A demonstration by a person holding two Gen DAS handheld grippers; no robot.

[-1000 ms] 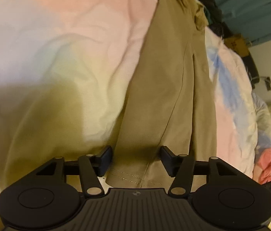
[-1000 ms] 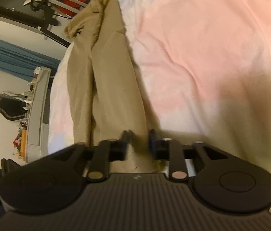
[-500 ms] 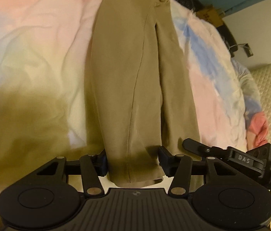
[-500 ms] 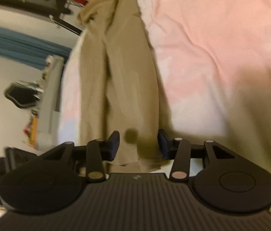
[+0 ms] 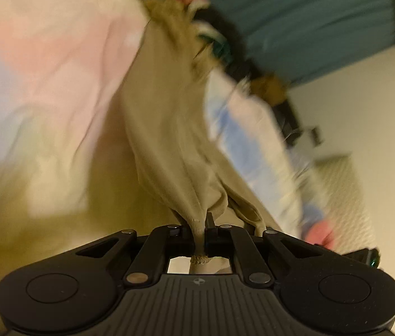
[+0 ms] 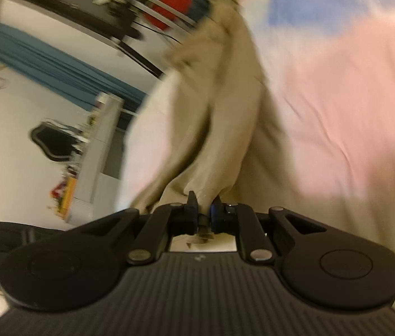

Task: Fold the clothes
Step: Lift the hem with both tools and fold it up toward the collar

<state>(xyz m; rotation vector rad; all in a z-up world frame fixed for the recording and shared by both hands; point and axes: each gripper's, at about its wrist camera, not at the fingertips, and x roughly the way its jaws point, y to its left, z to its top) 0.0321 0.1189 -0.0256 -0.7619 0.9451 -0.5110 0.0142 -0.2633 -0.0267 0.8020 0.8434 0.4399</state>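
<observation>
Khaki cloth fills the middle of both of your views: the trousers run from the top centre of the left wrist frame down to your left gripper at the lower centre. Its jaws are pressed together on a bunched hem, and a small tuft of fabric pokes out behind the fingers. The cloth fans out into folds just above the pinch and looks pulled up off the bedding, though the blur makes the far end hard to read.

In the right wrist view the trousers come down from the upper centre to your right gripper, whose jaws are likewise clamped on a gathered bit of the hem. One fingertip sits hard against the fabric.

The pastel bedspread lies under the garment, pink and cream on the left of the left view, with a blue patch on the right. In the right view the bedspread takes the whole right side, pink with blue at the top.

A teal curtain hangs in the upper right of the left view. In the right view, a curtain crosses the upper left, a red object sits near the top centre, and a black chair back stands at the mid left.
</observation>
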